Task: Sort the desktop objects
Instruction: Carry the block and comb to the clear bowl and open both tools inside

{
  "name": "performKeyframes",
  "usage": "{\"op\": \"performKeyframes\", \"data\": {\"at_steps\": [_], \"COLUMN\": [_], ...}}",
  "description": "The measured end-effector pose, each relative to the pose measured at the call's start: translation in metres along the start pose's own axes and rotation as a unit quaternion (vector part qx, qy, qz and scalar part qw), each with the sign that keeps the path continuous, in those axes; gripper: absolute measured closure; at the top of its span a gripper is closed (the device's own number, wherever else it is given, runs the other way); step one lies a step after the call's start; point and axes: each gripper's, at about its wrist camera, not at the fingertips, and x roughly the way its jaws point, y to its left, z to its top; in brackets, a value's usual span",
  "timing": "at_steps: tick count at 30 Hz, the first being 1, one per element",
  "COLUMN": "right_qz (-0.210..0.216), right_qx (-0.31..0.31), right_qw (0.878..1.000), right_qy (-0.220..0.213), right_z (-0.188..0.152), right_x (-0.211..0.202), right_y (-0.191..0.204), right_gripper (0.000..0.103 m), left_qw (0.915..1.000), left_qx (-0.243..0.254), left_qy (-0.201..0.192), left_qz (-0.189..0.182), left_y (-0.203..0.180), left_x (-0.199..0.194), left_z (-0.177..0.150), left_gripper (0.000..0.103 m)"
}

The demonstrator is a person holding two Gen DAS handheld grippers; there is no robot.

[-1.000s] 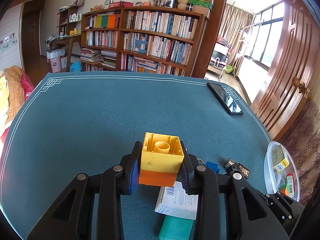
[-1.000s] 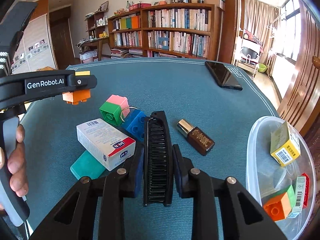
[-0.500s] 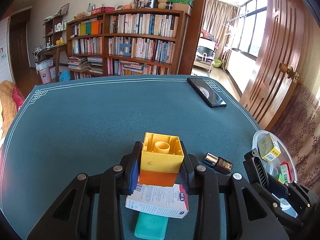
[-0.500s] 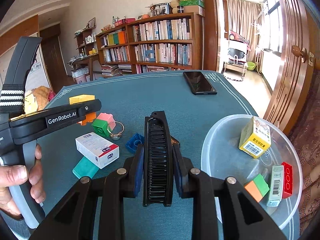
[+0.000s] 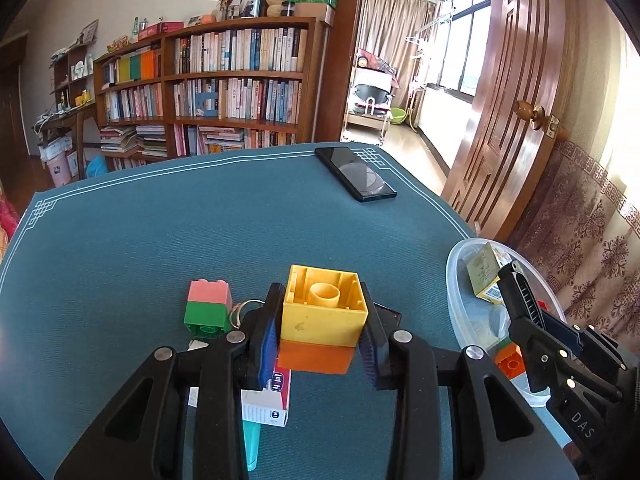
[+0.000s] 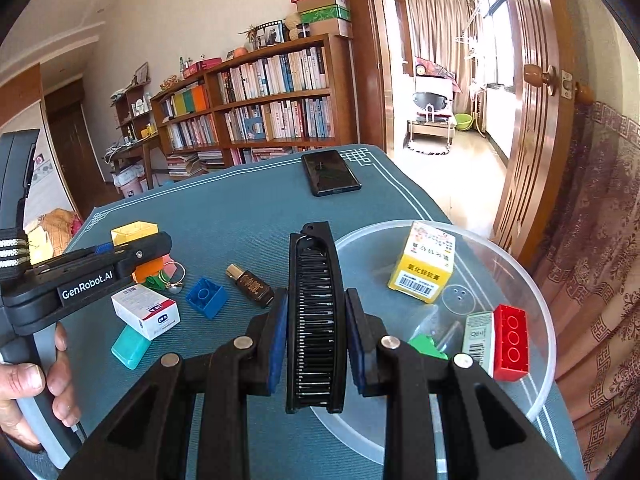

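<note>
Clamping a yellow-and-orange brick stack (image 5: 322,322), the left hand-held gripper (image 5: 320,338) hangs above the teal table (image 5: 160,240) — pads pressed on both sides. The right hand-held gripper (image 6: 316,336) is closed on a black comb (image 6: 316,312), held over the near rim of the clear plastic bowl (image 6: 536,280). Bowl contents: yellow box (image 6: 426,266), red brick (image 6: 510,342), green brick (image 6: 428,346). Loose on the table — blue brick (image 6: 206,298), white box (image 6: 146,312), brown bottle (image 6: 250,284), pink-and-green brick (image 5: 208,308), phone (image 6: 330,178).

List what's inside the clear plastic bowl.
In the bowl: yellow box, red brick, white barcode box, green-orange brick. Right tool and comb hide the near-left part.
</note>
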Motion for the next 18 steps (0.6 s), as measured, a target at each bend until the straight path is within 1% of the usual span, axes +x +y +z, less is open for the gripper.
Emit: {"op": "performKeyframes", "data": {"at_steps": [5, 10, 13, 18], "right_qz": [-0.019, -0.029, -0.035, -0.036], "right_qx": [0.020, 0.045, 0.051, 0.061], "right_qw": [1.000, 0.999, 0.998, 0.997], "right_qy": [-0.004, 0.002, 0.002, -0.001], "right_z": [-0.003, -0.006, -0.008, -0.009], "right_x": [-0.005, -0.007, -0.008, -0.010], "right_y": [-0.024, -0.048, -0.057, -0.068], "right_gripper": [0.073, 0.073, 0.073, 0.073], "left_qw": [0.9993, 0.9972, 0.9958, 0.9940], "left_qx": [0.017, 0.031, 0.044, 0.061], "left_qy": [0.007, 0.016, 0.019, 0.018], "left_qz": [-0.033, -0.066, -0.078, -0.089], "left_y": [-0.023, -0.046, -0.059, -0.076], "left_x": [0.002, 0.003, 0.004, 0.004], "left_z": [-0.004, -0.009, -0.011, -0.013], "left_gripper": [0.066, 0.066, 0.066, 0.066]}}
